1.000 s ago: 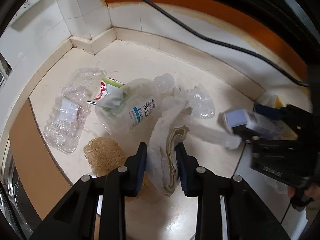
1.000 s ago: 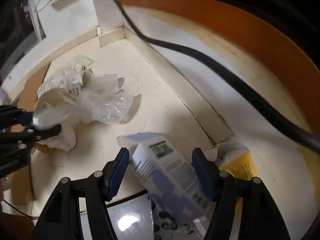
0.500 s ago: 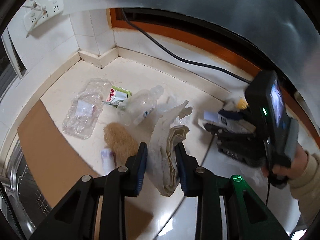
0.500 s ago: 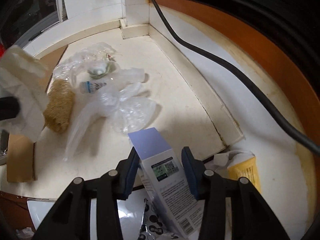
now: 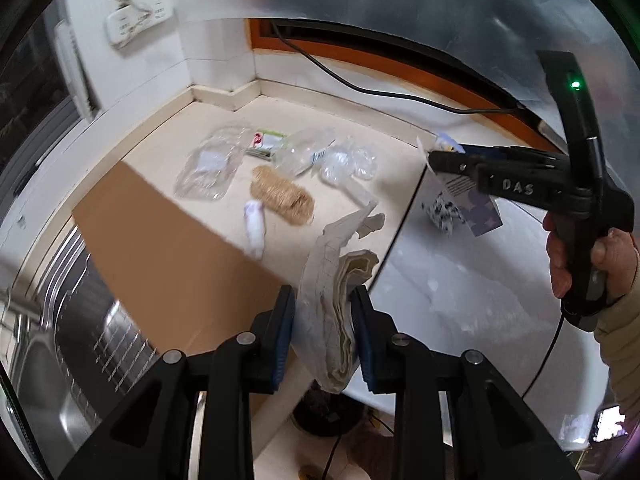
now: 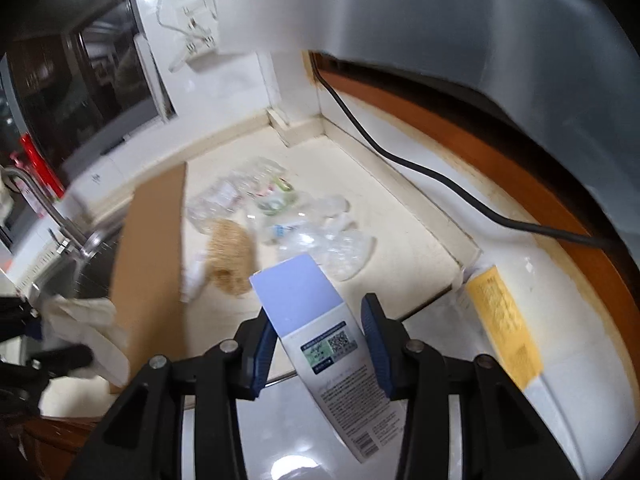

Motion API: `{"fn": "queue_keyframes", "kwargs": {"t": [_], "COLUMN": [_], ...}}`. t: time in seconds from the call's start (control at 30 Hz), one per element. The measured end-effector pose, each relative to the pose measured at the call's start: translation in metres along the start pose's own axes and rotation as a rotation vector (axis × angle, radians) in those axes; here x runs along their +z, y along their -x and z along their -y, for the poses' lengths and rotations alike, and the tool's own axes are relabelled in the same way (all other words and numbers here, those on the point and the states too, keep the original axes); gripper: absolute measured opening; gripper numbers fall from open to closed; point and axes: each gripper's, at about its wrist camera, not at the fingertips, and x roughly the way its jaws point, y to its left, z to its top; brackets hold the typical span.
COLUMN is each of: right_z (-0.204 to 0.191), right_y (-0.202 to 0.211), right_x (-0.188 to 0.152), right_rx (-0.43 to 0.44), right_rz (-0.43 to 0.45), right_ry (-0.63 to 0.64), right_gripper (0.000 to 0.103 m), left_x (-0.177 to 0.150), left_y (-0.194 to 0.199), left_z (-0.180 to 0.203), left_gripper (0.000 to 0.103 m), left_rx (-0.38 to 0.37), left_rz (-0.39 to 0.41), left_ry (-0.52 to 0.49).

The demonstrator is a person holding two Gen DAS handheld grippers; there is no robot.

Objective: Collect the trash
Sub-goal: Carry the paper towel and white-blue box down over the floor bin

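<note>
A wad of crumpled paper (image 5: 334,300) hangs pinched between the two blue-padded fingers of the left gripper (image 5: 325,330), lifted clear of the counter, its ragged upper end pointing toward the back wall. The right gripper (image 6: 318,346) is clamped on a lavender and white carton (image 6: 320,340), whose printed label faces the camera and whose flat purple end sticks up past the fingertips; from the left wrist view the same carton (image 5: 466,200) shows beneath the right gripper (image 5: 434,160), held above a glossy white surface (image 5: 460,280). The rest of the trash lies on the cream countertop (image 5: 360,120) near the corner: a flattened clear plastic bottle (image 5: 210,166), a second clear bottle with a blue-printed label (image 5: 304,152), crumpled clear film (image 5: 348,160), a tan fibrous scrubber (image 5: 282,196) and a small white tube (image 5: 256,228) just beside it. A brown cardboard sheet (image 5: 168,240) lies between this pile and a steel sink (image 5: 60,340). A yellow packet (image 6: 502,320) rests on the white surface at the counter's right edge. A black cable (image 6: 440,184) runs along the back ledge, and a wall socket (image 5: 136,14) sits above the corner.
</note>
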Motion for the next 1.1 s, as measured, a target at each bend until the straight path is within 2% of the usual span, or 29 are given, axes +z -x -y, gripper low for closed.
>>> {"fn": "queue_keyframes", "kwargs": {"t": [0.3, 0.6, 0.77, 0.87, 1.1], "right_z": [-0.072, -0.133, -0.159, -0.174, -0.192], "right_y": [0.07, 0.105, 0.109, 0.105, 0.074], "right_x": [-0.044, -0.108, -0.142, -0.167, -0.226], "right_rx": [-0.028, 0.002, 0.033, 0.033, 0.0], "right_rz": [0.071, 0.036, 0.002, -0.027, -0.146], "right_ry": [-0.025, -0.144, -0.23, -0.268, -0.352], "right_gripper": [0.041, 0.041, 0.041, 0.041, 0.042], "left_x": [-0.079, -0.157, -0.194, -0.216, -0.245], "left_y": [0.074, 0.117, 0.119, 0.11, 0.079], "left_z": [-0.026, -0.052, -0.068, -0.076, -0.078], "left_gripper": [0.027, 0.027, 0.027, 0.027, 0.027], "left_rx": [-0.03, -0.096, -0.135, -0.168, -0.222], "left_rz": [0.039, 0.048, 0.01, -0.04, -0.134], "left_ry": [-0.016, -0.039, -0.049, -0.042, -0.05]}}
